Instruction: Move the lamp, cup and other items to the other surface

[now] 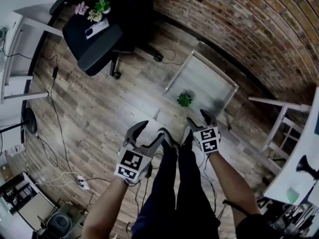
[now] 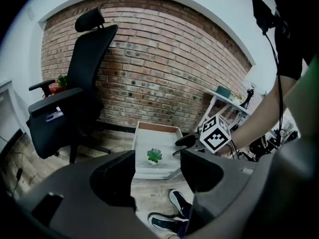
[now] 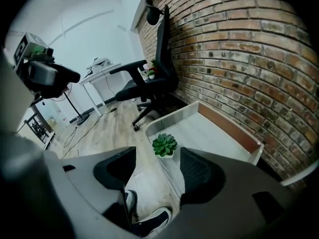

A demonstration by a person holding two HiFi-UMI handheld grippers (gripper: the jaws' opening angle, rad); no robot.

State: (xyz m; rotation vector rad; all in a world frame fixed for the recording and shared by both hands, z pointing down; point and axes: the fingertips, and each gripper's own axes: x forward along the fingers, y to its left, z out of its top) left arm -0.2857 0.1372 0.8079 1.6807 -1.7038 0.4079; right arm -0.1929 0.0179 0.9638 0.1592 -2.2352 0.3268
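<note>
The floor point(image 1: 99, 113) is showing matt, grained wood planks, and the wall point(image 1: 239, 29) is presenting rough brick. The left gripper point(image 1: 150, 132) and right gripper point(image 1: 199, 118) are showing matt dark plastic.

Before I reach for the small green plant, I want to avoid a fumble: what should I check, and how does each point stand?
1. Left gripper open and empty: ok.
2. Right gripper open and empty: ok.
3. Plant upright on the low white table: ok.
4. Nothing else near the plant on the table: ok.
5. Floor toward the chair free of cables: not ok, a cable trails there.
</note>
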